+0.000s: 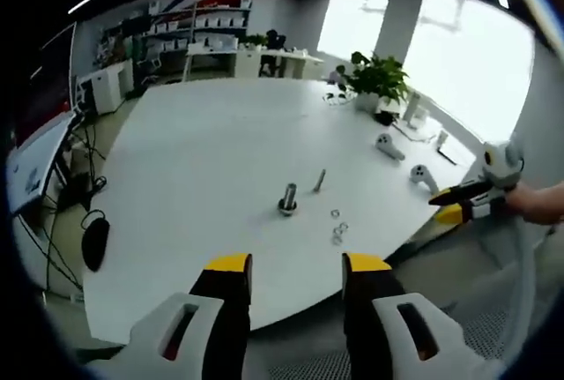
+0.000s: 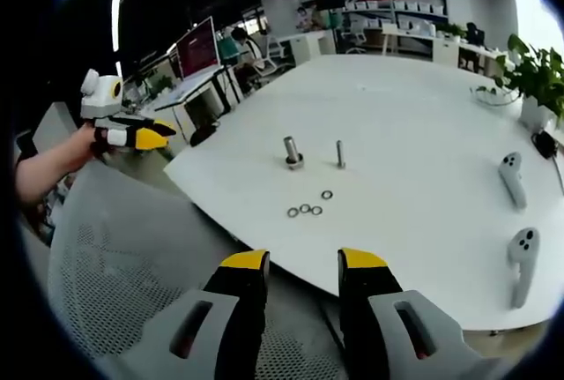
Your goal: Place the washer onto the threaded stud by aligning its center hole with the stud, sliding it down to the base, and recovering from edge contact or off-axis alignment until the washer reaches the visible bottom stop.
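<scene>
Right gripper view is looking down the right gripper (image 2: 302, 265), its yellow-tipped jaws standing apart with nothing between them, held back off the near edge of the white counter (image 2: 414, 107). Reading left to right: the left gripper (image 2: 141, 137) is hovering off the counter's far left corner, its jaw gap too small to judge; a mesh chair back (image 2: 115, 257) is lying below it; the thick threaded stud (image 2: 293, 152) is standing upright with a thinner bolt (image 2: 339, 152) just beside it; four washers (image 2: 305, 209) are lying flat between the stud and the right gripper, one washer (image 2: 327, 195) slightly apart; two white controllers (image 2: 513, 177) are resting well to the right. Judging by this, the right gripper is nearer, and nothing is blocking its straight reach ahead to the washers
</scene>
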Motion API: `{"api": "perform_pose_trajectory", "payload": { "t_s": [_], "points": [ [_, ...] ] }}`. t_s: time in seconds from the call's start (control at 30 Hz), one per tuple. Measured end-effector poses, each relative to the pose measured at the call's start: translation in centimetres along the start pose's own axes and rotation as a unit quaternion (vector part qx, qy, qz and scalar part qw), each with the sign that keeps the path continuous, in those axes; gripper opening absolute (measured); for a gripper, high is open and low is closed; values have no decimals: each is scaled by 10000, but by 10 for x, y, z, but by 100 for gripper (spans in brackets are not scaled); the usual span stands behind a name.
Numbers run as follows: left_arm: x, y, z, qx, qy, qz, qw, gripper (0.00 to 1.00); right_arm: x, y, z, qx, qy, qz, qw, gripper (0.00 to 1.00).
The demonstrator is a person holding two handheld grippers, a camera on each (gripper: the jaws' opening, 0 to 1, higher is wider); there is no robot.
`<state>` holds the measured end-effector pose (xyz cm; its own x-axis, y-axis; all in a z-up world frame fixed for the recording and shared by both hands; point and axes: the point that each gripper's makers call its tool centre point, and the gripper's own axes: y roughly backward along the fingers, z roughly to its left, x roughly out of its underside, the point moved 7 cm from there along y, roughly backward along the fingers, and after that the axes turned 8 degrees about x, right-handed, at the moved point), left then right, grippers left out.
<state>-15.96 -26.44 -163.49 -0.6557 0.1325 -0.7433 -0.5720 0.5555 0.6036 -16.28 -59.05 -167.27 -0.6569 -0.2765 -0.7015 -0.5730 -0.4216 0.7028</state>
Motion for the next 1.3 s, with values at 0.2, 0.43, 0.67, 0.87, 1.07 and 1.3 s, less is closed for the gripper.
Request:
{"api": "perform_pose_trajectory", "payload": {
  "t_s": [0.2, 0.43, 0.67, 0.87, 1.07, 1.3],
  "points": [
    [15, -1, 1, -58, -46, 23, 10000, 38, 2, 0, 1, -8, 6, 53, 10000, 33],
    [13, 0, 7, -241, -142, -41, 9996, 35, 3, -1, 3, -32, 55, 131, 9999, 33],
    [23, -6, 6, -143, -266, 342, 9990, 35, 4, -1, 4, -38, 46, 171, 9998, 33],
    [26, -8, 1, -2, -473, 528, 9975, 32, 8, -3, 5, -81, 132, 363, 9992, 34],
    [25, -7, 3, -36, -395, 502, 9979, 31, 8, -1, 6, -105, 68, 298, 9995, 34],
    [24, -8, 3, -39, -460, 533, 9975, 31, 6, -1, 5, -96, 46, 245, 9996, 34]
  ]
}}
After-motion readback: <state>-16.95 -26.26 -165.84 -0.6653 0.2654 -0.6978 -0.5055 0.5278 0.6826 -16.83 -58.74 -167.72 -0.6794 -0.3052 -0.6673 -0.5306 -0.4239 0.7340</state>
